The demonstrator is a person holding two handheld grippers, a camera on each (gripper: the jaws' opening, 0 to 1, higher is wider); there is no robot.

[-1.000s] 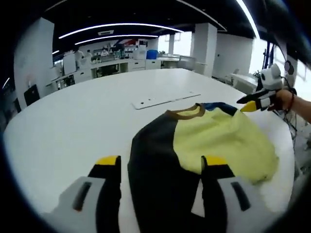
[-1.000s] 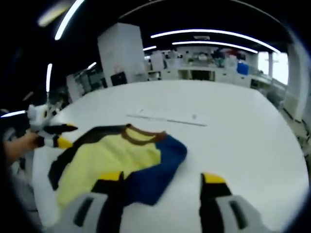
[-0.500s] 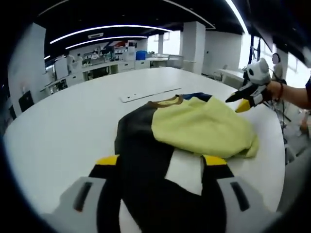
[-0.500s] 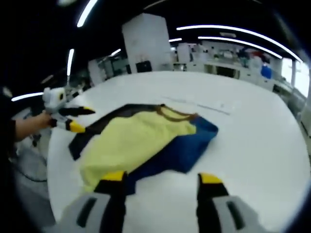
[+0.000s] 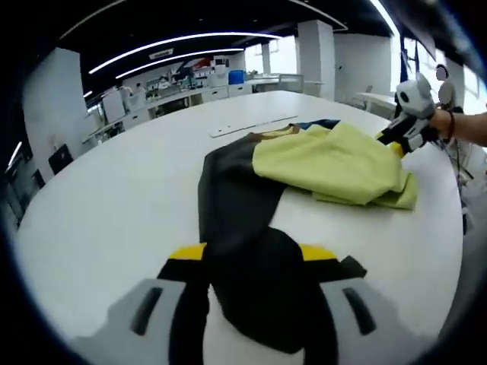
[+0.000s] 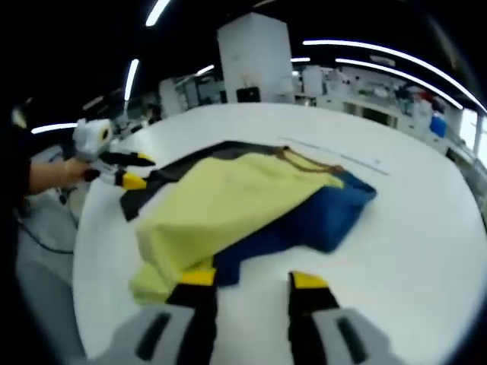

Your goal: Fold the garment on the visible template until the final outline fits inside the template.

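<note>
On the round white worktop (image 5: 91,213) lies the soft garment (image 5: 304,163). The left tongs (image 5: 253,255) straddle its black sleeve, released. The right tongs (image 6: 249,280), spread, meet its crumpled yellow hem, the blue sleeve beyond.

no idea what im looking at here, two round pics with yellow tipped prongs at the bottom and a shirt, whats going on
There is no robot: a person holds a two-jaw tool in each hand, and a fisheye camera rides on each one. The prongs at the bottom are that tool's own jaws.

In the left gripper view, the left tool has its jaws either side of the black part of the garment; whether it grips is unclear. The right tool shows far right, held by a hand.

The right gripper view looks from the other side: the right tool is open by the garment's yellow and blue hem, and the left tool shows at the left.

The garment, yellow, black and blue with a brown collar, lies bunched on a white table.
</note>
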